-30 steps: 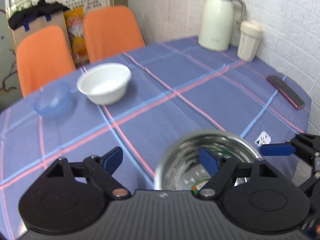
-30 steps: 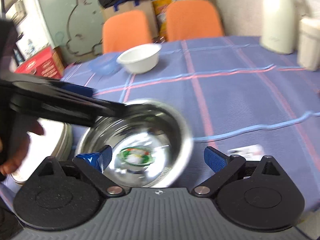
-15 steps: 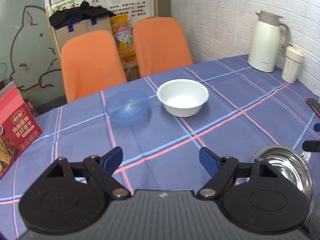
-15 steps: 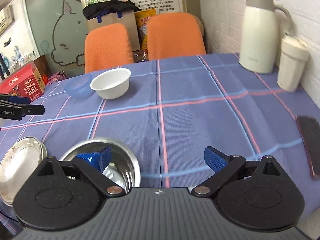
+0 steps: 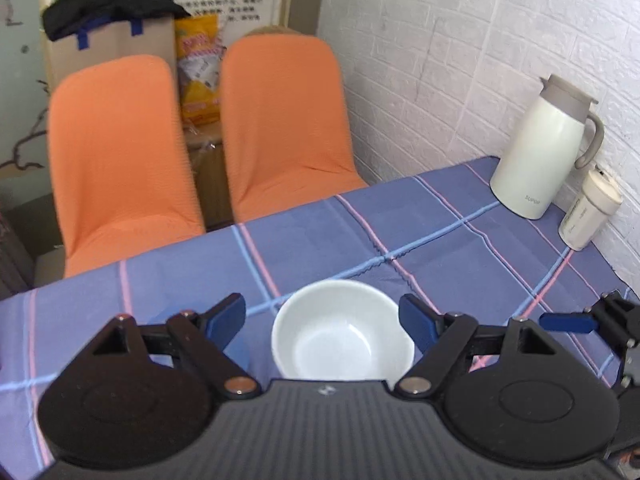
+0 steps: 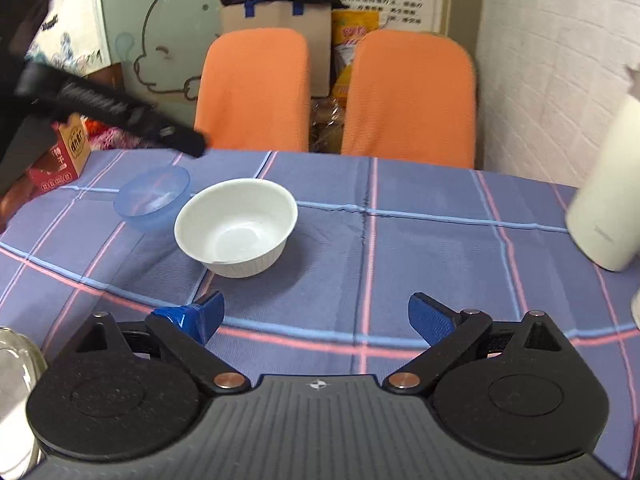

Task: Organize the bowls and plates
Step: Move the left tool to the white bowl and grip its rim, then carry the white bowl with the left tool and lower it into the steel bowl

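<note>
From the left wrist, the left tool point(image 5: 322, 316) hangs over the round white plastic bowl point(image 5: 342, 342), its 2 blue-tipped fingers spread wide to either side of the rim and gripping nothing; the translucent blue bowl point(image 5: 238, 350) shows here only as a sliver behind the left finger, while the cream thermos jug point(image 5: 540, 152) and the small beige lidded cup point(image 5: 588, 210) stand complete against the white brick wall, and part of the right tool point(image 5: 568, 322) pokes in at the right edge; the right wrist view shows both bowls whole on the blue plaid-clothed surface point(image 6: 420, 248), the white bowl point(image 6: 236, 226) upright, empty, with a ribbed outer wall, and the blue bowl point(image 6: 154, 196) just beside it to the left, whether touching I cannot tell; the right tool point(image 6: 316, 314) is wide open and empty, short of the white bowl; only this view catches the red carton point(image 6: 60, 156) and a steel rim point(image 6: 16, 396) at bottom left; 2 orange chairs point(image 6: 256, 88) appear in both.
</note>
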Tool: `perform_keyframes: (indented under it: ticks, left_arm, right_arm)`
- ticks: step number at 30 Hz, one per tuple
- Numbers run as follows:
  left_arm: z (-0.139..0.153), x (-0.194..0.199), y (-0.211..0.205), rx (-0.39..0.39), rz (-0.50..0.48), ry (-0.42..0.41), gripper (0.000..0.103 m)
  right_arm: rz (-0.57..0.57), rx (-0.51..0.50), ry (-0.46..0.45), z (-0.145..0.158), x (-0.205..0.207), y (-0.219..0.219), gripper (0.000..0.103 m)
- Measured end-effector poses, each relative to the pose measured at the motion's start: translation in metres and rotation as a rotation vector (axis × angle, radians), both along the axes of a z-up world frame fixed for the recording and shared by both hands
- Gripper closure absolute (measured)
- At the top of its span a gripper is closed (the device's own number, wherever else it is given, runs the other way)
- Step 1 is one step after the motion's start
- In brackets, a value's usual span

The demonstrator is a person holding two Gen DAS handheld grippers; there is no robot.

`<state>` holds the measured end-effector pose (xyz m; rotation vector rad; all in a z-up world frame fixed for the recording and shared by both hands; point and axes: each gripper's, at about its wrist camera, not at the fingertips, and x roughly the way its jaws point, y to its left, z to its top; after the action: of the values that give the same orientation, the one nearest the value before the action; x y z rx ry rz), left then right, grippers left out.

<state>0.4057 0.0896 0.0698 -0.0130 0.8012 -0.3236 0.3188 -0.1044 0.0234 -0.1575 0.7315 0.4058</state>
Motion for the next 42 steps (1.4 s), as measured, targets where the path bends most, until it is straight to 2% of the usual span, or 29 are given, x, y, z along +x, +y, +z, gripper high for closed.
perform_keyframes:
  ticks: [6, 13, 16, 23, 27, 28, 29, 33, 38, 42]
  left_arm:
    - [-0.040, 0.051, -0.017, 0.057, -0.074, 0.087, 0.022]
    - [-0.082, 0.068, -0.022, 0.096, -0.076, 0.144, 0.022]
    - [-0.089, 0.069, -0.020, 0.077, -0.073, 0.152, 0.022]
    - [-0.096, 0.068, -0.020, 0.062, -0.089, 0.153, 0.025]
    - [-0.099, 0.065, -0.026, 0.075, -0.106, 0.139, 0.027]
    - [-0.099, 0.064, -0.027, 0.074, -0.114, 0.138, 0.032]
    - [-0.098, 0.062, -0.028, 0.070, -0.127, 0.135, 0.049]
    - [-0.092, 0.058, -0.031, 0.072, -0.141, 0.126, 0.050]
    - [-0.086, 0.051, -0.028, 0.022, -0.143, 0.136, 0.050]
    - [-0.072, 0.028, -0.040, 0.040, -0.157, 0.092, 0.050]
  right_arm:
    - [0.059, -0.015, 0.074, -0.025, 0.036, 0.020, 0.017]
    - [0.129, -0.057, 0.096, -0.045, 0.059, 0.048, 0.017]
    - [0.148, -0.070, 0.108, -0.051, 0.063, 0.057, 0.017]
    - [0.196, -0.098, 0.101, -0.054, 0.066, 0.067, 0.017]
    - [0.234, -0.110, 0.058, -0.054, 0.076, 0.072, 0.019]
    - [0.239, -0.114, 0.042, -0.054, 0.077, 0.073, 0.020]
    - [0.237, -0.114, 0.019, -0.053, 0.077, 0.074, 0.021]
    - [0.230, -0.103, -0.030, -0.049, 0.074, 0.076, 0.020]
    - [0.227, -0.085, -0.058, -0.041, 0.060, 0.067, 0.020]
    - [0.221, -0.103, -0.091, -0.029, 0.044, 0.062, 0.020]
